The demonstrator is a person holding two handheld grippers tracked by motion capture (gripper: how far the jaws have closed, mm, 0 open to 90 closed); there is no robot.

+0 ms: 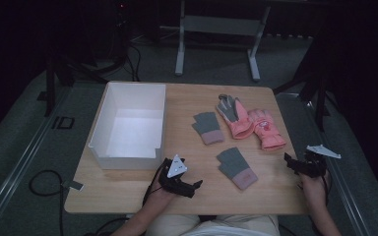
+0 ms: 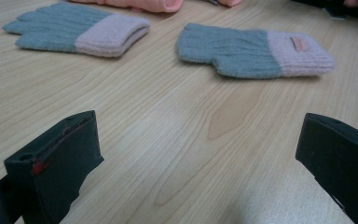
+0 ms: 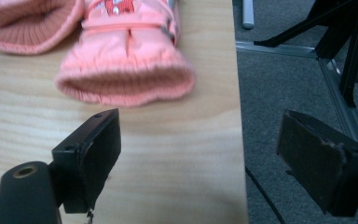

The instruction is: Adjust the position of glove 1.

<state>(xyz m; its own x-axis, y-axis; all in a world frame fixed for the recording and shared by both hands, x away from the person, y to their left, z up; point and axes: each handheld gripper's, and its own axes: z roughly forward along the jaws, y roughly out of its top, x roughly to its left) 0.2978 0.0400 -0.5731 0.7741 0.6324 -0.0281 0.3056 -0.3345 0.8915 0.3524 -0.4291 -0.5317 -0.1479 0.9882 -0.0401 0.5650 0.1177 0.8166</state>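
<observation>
A: Why are both tools sitting so low at the near edge of the pale wooden bench (image 1: 187, 101)?

B: My guess is the person is readying a pick. The left gripper (image 1: 189, 186) is lying with its jaws spread wide and empty, aimed at the grey knitted fingerless glove with a pink cuff (image 2: 254, 52) just ahead of them. Its twin, a second grey-and-pink knitted glove (image 2: 77, 30), is lying farther ahead and to the jaws' left.

A: And the right gripper (image 1: 295, 164)?

B: Also gaping, gripping nothing. One jaw is hanging over the bench, the other past its edge above the grey carpeted floor (image 3: 298, 70). The padded pink mitten (image 3: 126, 70) is sitting just ahead of the inner jaw, cuff opening facing it.

A: What is the high view adding?

B: The open white rectangular box (image 1: 130, 123), standing beyond the left jaws, probably meant for the gloves, and the grey-palmed pink glove (image 1: 234, 115) touching the mitten. The gripper views are giving the knit ribbing and the cuff label.
</observation>
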